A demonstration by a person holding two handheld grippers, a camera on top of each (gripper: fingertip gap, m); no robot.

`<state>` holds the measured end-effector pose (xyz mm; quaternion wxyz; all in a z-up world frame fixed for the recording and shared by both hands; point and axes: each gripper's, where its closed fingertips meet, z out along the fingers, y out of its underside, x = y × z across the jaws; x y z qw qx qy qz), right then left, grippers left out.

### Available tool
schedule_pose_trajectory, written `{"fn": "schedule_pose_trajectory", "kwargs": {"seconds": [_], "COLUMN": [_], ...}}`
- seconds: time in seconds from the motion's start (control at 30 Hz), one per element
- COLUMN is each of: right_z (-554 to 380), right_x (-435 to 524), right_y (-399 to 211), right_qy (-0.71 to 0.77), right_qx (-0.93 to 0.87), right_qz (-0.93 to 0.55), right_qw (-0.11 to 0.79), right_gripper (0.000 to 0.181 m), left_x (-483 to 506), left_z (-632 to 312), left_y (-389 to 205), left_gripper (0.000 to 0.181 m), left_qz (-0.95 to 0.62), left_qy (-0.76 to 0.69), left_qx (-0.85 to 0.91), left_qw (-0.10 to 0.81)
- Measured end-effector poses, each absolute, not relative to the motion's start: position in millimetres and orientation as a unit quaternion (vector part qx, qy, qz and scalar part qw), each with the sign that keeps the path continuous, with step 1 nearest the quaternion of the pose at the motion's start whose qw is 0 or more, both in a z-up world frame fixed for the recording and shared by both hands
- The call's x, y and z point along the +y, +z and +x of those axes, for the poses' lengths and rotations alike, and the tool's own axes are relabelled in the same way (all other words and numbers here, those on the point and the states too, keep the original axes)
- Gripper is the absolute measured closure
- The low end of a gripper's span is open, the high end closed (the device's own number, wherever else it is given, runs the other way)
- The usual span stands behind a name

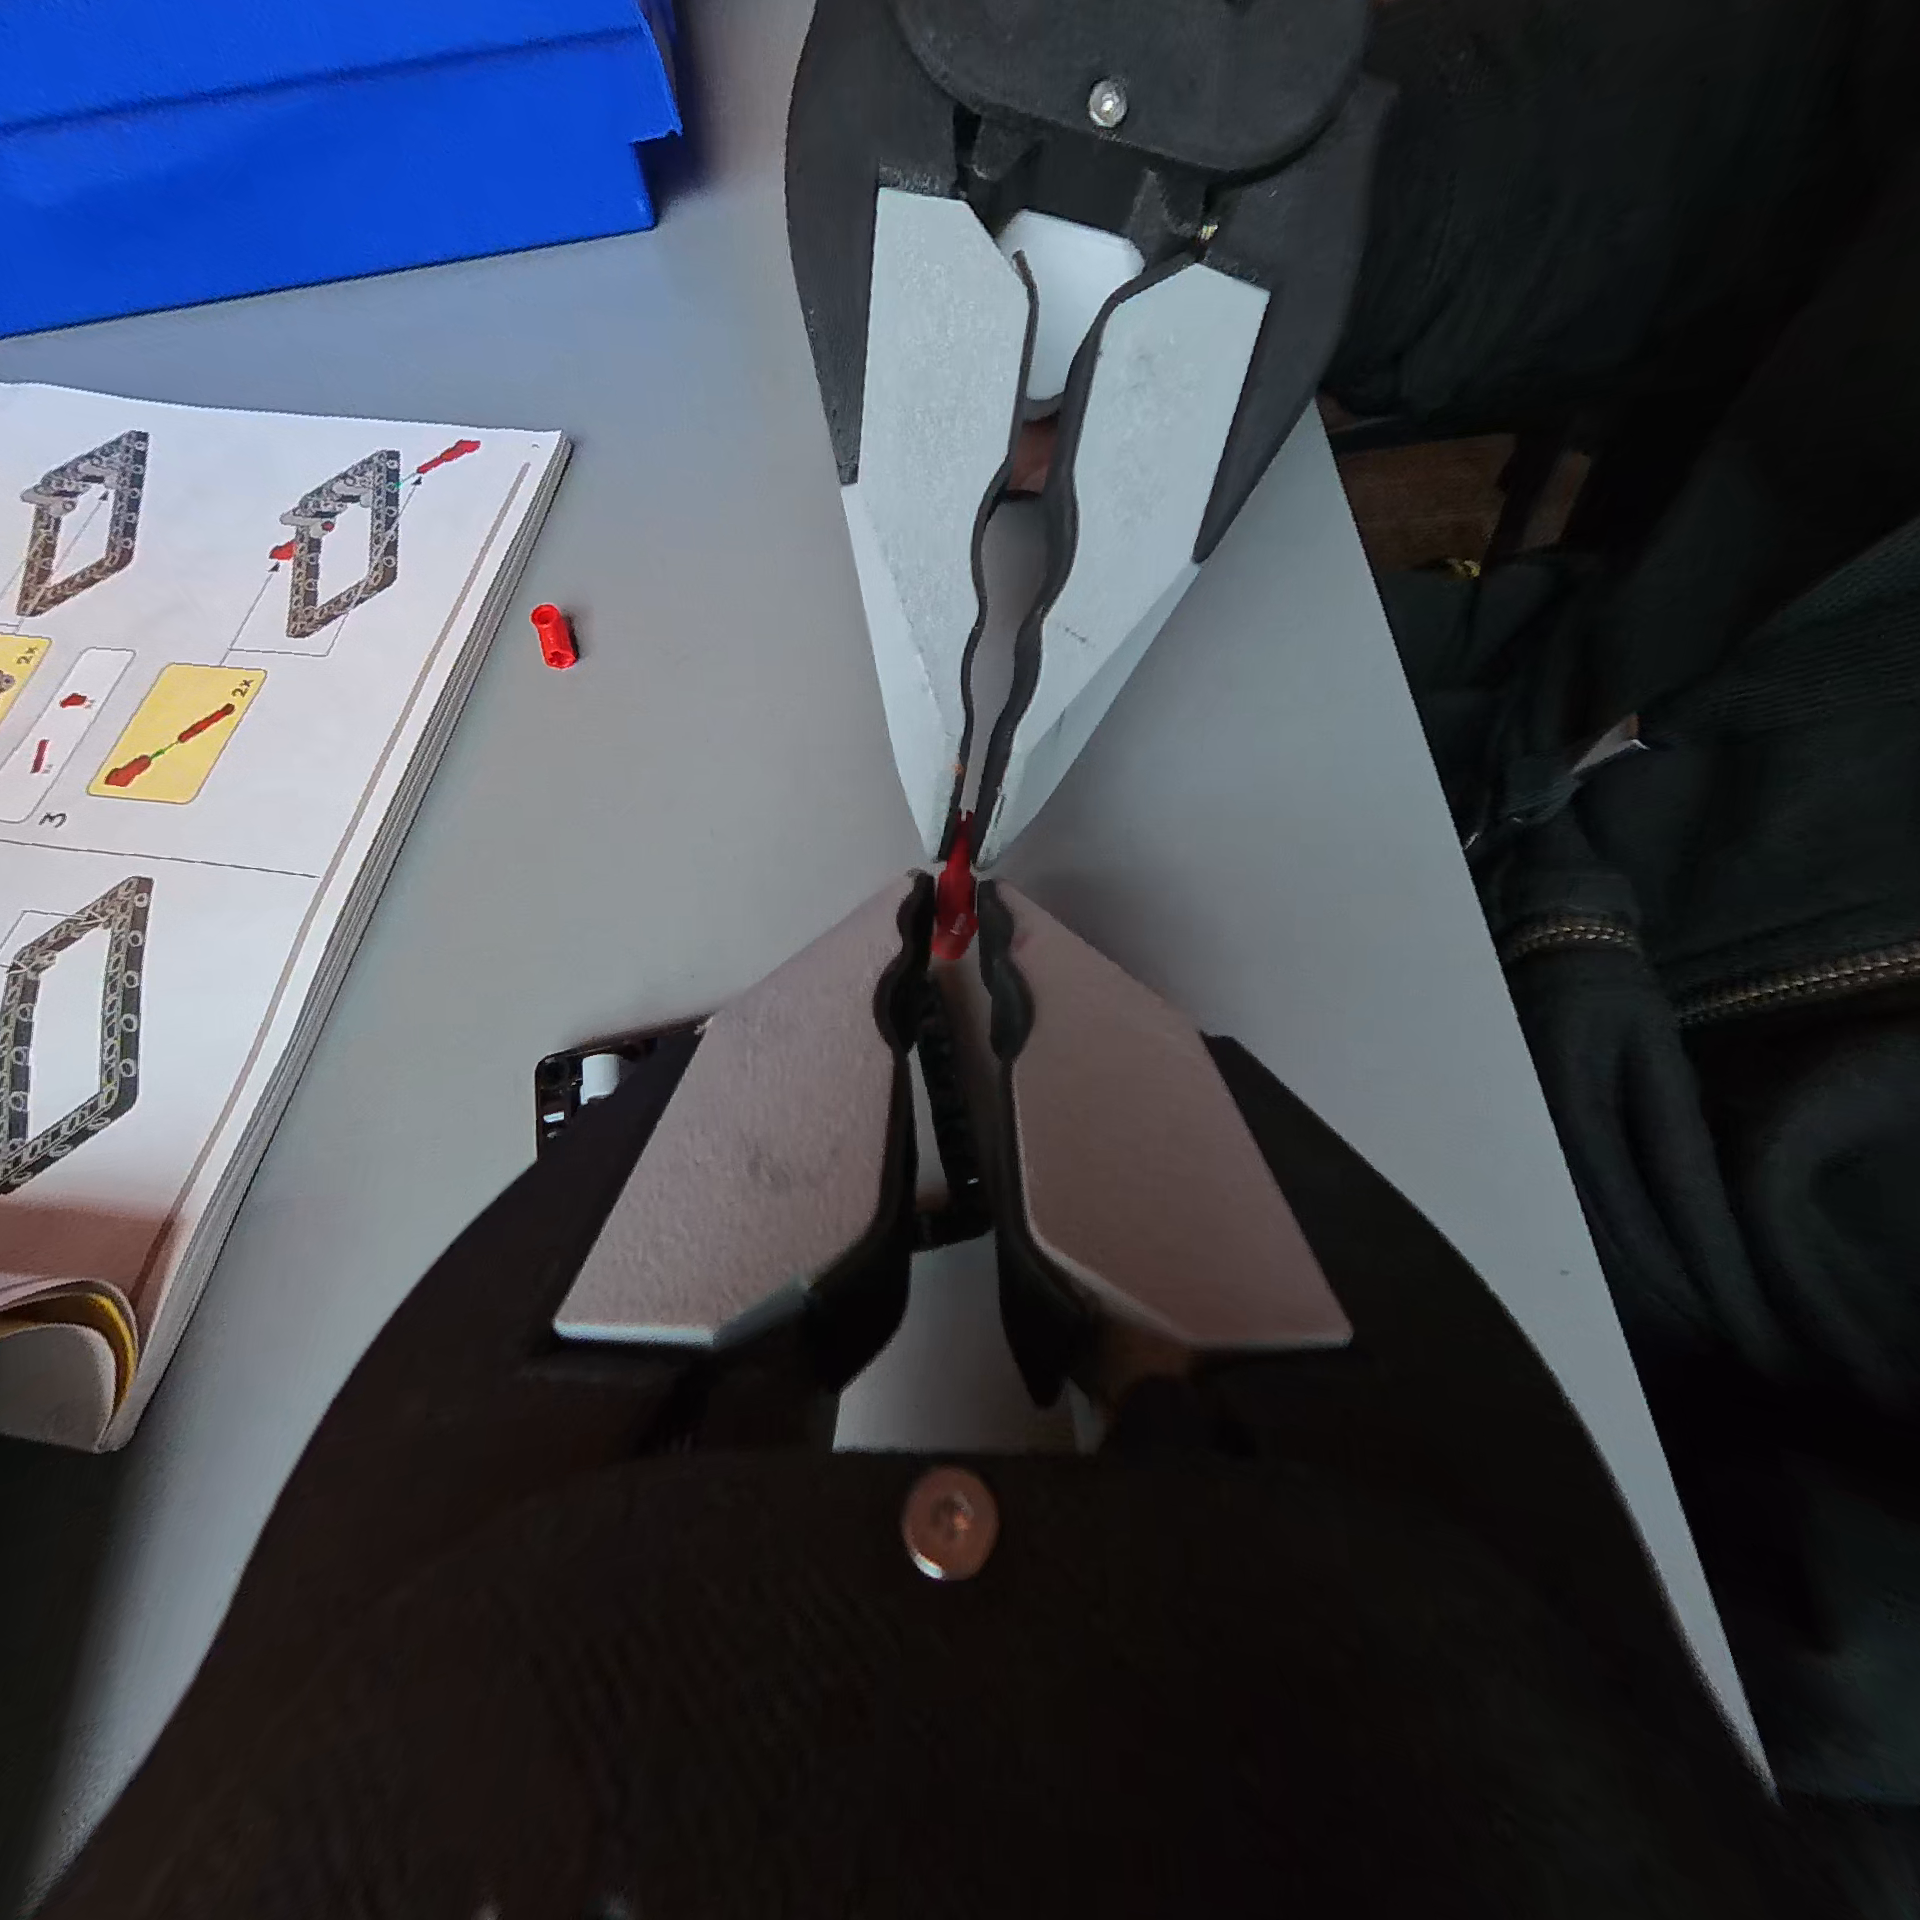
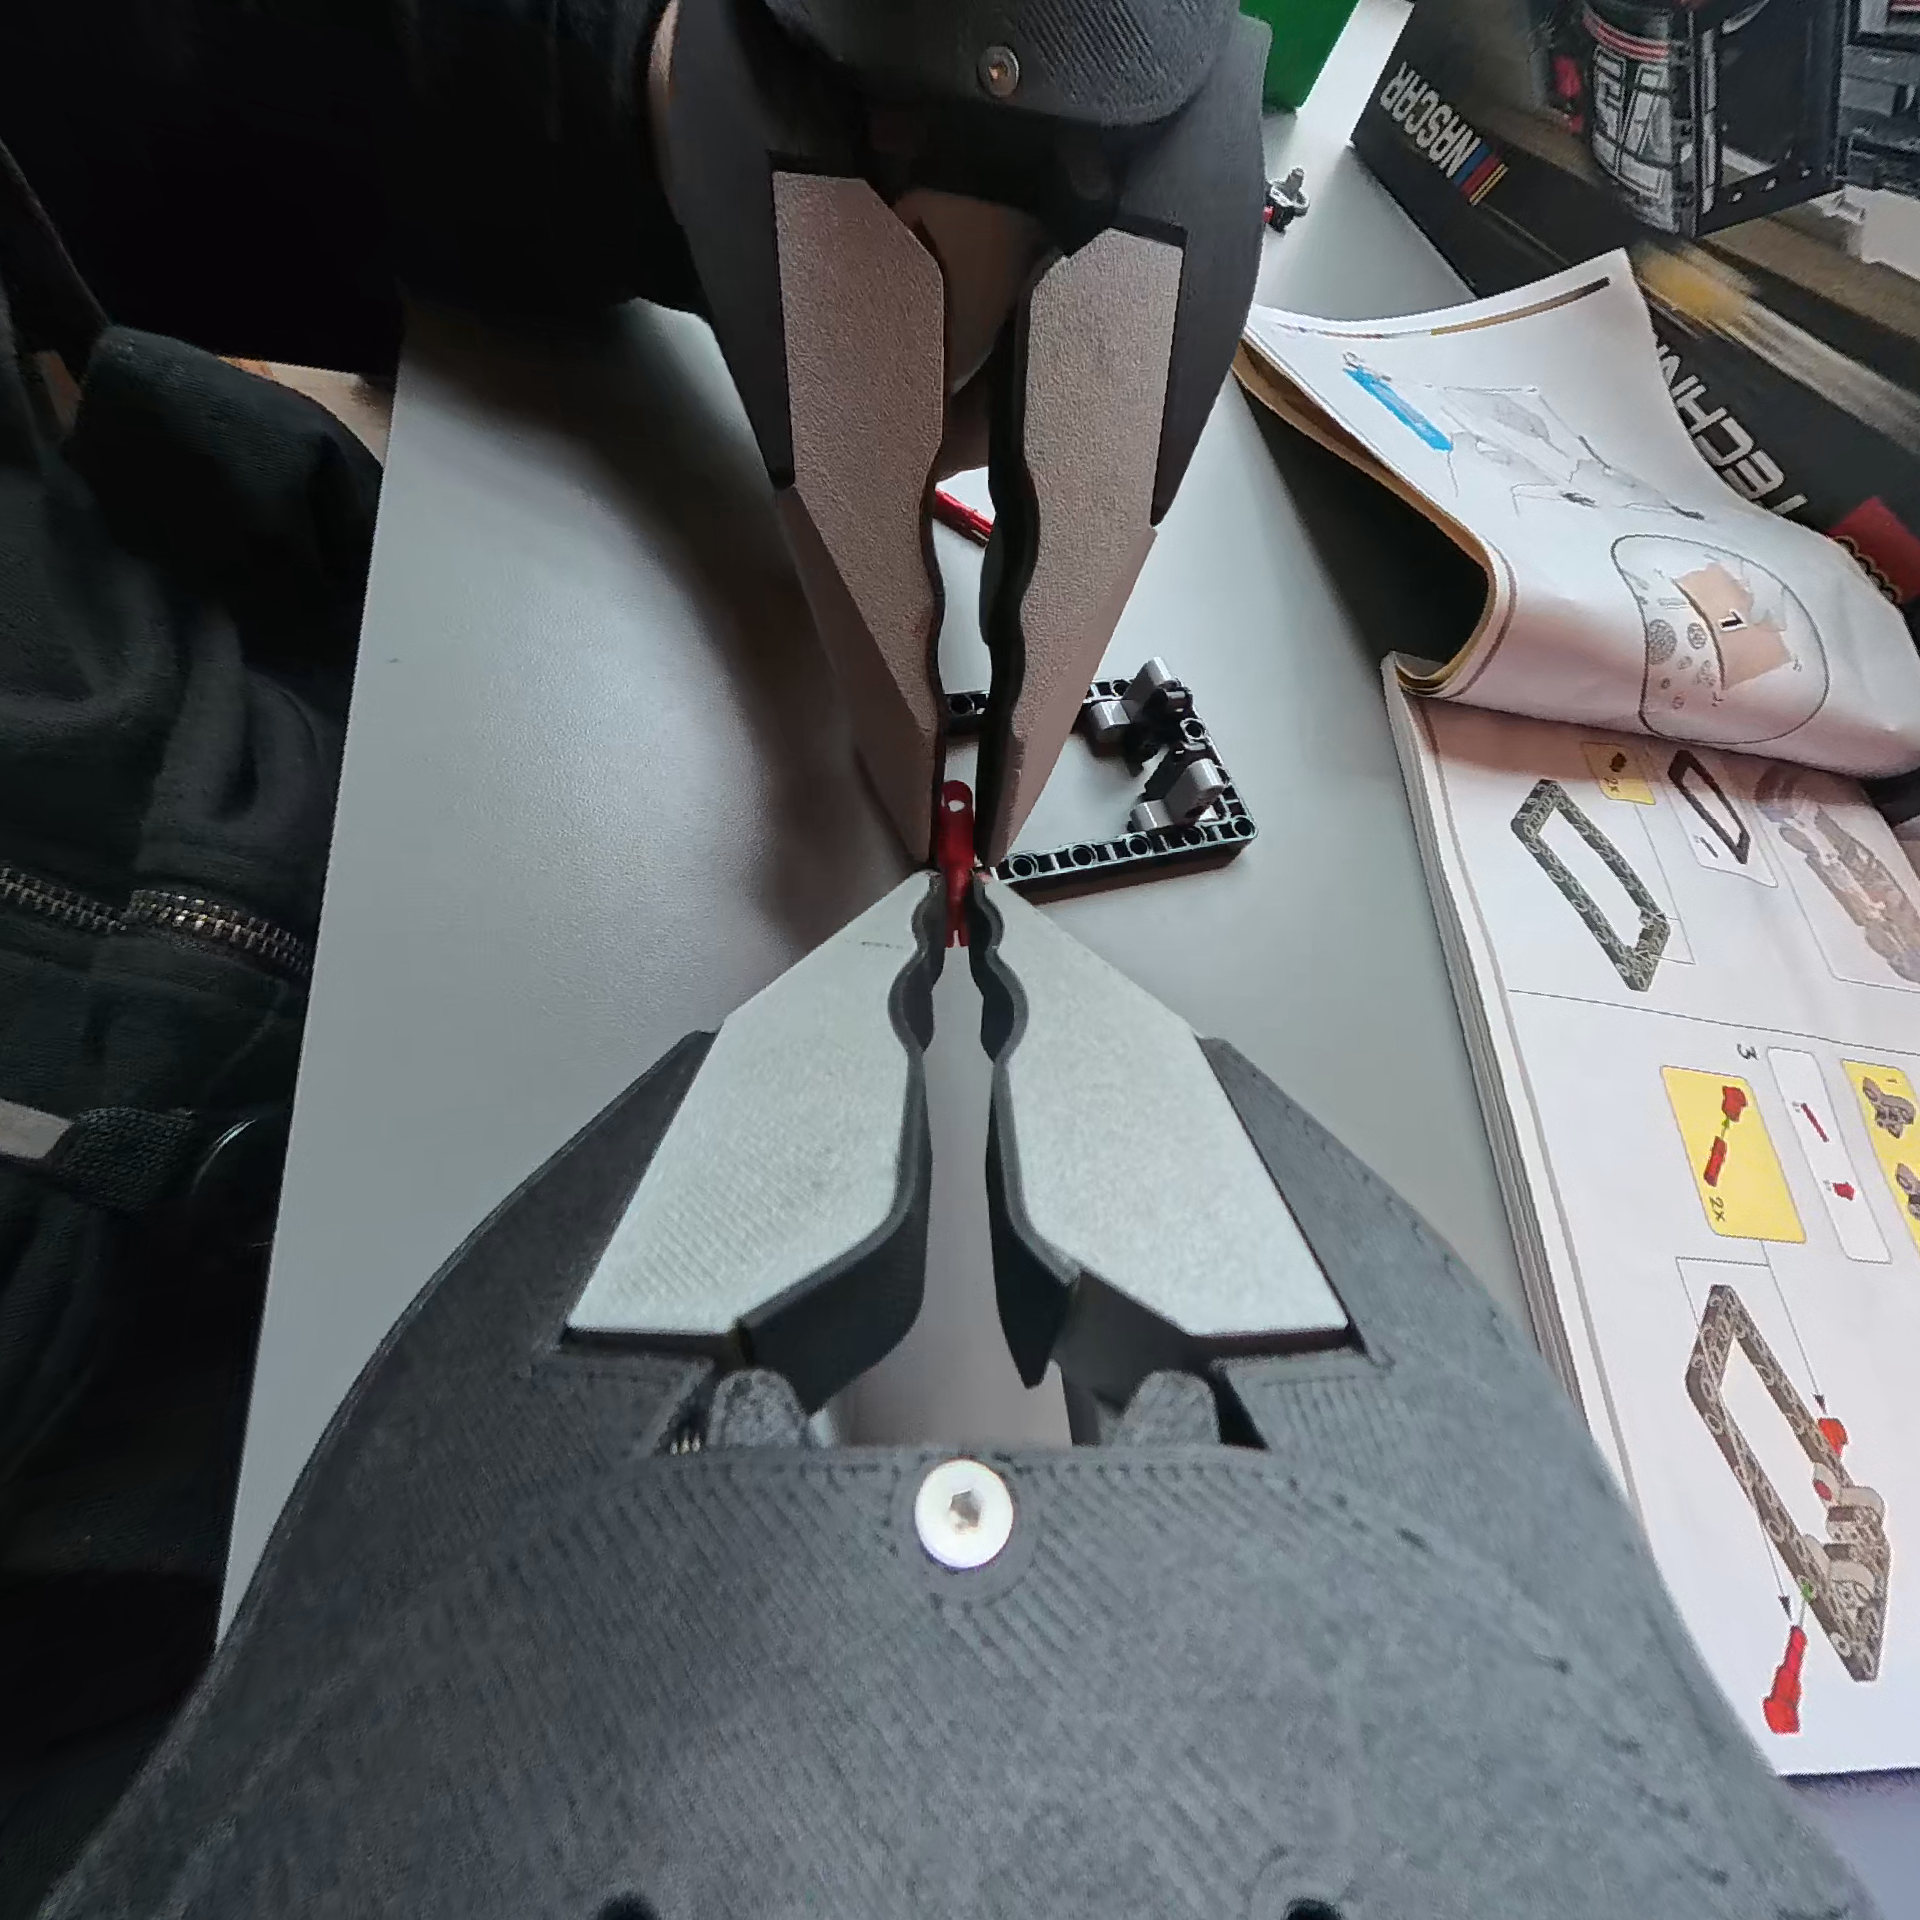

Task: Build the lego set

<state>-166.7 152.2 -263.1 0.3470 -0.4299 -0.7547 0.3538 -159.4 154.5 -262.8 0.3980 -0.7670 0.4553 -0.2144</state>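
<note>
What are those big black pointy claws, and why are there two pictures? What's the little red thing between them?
They are two grabbing tools a person holds, one per hand. Each carries a camera, so each picture looks along one tool at the other. The left gripper and right gripper meet tip to tip, both pinching small red Lego parts being pushed together. On the grey table lie an open instruction booklet, a black Lego frame and a loose red piece.
</note>
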Motion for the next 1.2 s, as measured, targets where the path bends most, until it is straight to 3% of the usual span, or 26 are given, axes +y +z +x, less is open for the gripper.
{"fn": "schedule_pose_trajectory", "kwargs": {"seconds": [0.27,0.43,0.6,0.7,1.03,1.2], "right_z": [-167,-162,-163,-163,-168,-167], "right_x": [152,156,156,154,155,153], "right_y": [-250,-246,-248,-250,-239,-230], "right_qy": [0.386,0.444,0.436,0.427,0.251,0.309], "right_qx": [-0.734,-0.712,-0.716,-0.724,-0.756,-0.736], "right_qz": [-0.422,-0.445,-0.443,-0.437,-0.342,-0.351], "right_qw": [0.367,0.314,0.318,0.321,0.499,0.489], "right_gripper": [0.181,0.181,0.175,0.18,0.181,0.18], "left_x": [155,156,155,154,150,146], "left_z": [-161,-163,-162,-161,-164,-160], "left_y": [-252,-250,-244,-245,-239,-232], "left_gripper": [0.176,0.177,0.176,0.176,0.176,0.176], "left_qz": [-0.741,-0.74,-0.732,-0.73,-0.761,-0.746], "left_qy": [-0.166,-0.163,-0.169,-0.167,-0.351,-0.374], "left_qx": [0.481,0.478,0.476,0.482,0.381,0.382], "left_qw": [0.438,0.444,0.458,0.456,0.391,0.396]}}
